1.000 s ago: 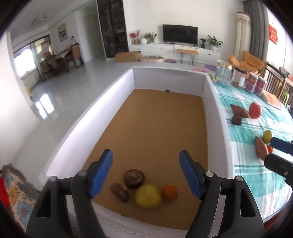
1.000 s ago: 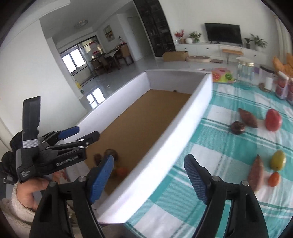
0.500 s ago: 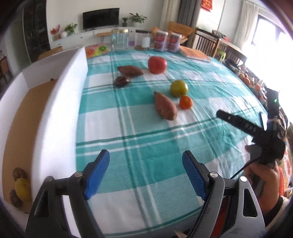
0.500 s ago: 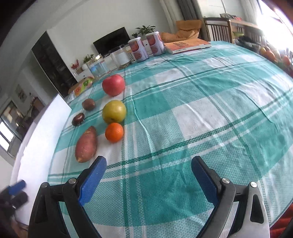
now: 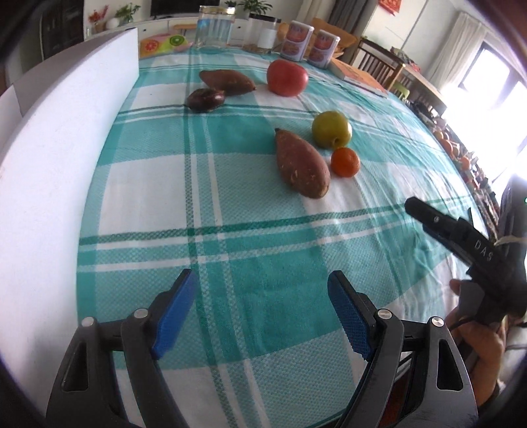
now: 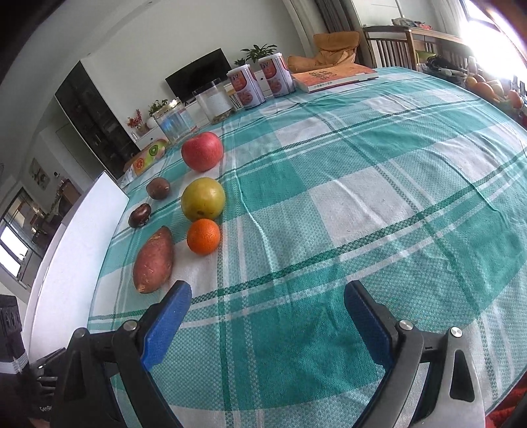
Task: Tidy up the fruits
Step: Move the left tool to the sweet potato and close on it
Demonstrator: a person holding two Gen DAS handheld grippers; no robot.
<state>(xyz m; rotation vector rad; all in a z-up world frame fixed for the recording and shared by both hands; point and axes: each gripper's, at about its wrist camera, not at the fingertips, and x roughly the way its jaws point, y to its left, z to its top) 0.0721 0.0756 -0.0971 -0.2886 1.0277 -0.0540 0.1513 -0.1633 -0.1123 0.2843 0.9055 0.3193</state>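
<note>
L tool (image 5: 262, 307) is spread wide w/ nothing between its blue pads, hovering over the counter (image 5: 230, 230) and its teal-check cloth. R tool (image 6: 267, 317) is likewise wide apart and empty, low over the same cloth; in the left wrist view its black body shows at the right edge w/ a hand (image 5: 477, 332) under it.

Landmark = the white foam box wall (image 5: 59, 158) along the counter's left side. Going rightward from it in the left wrist view: a dark round fruit (image 5: 206, 99) sits near the wall, touching or just beside a far sweet potato (image 5: 226, 81). Further right and nearer the camera lies a second sweet potato (image 5: 301, 164), well apart from the wall. Right of the far pair is a red apple (image 5: 287, 78). Further still from the wall: a green-yellow apple (image 5: 331, 129), w/ a small orange (image 5: 345, 161) just beside it and close to the near sweet potato, contact unclear.

Beyond the fruit, away from the wall's far end: clear jars (image 5: 215, 23), two printed cans (image 5: 309, 44), an orange book (image 5: 357, 74).

None of the fruit is between either tool's pads.
</note>
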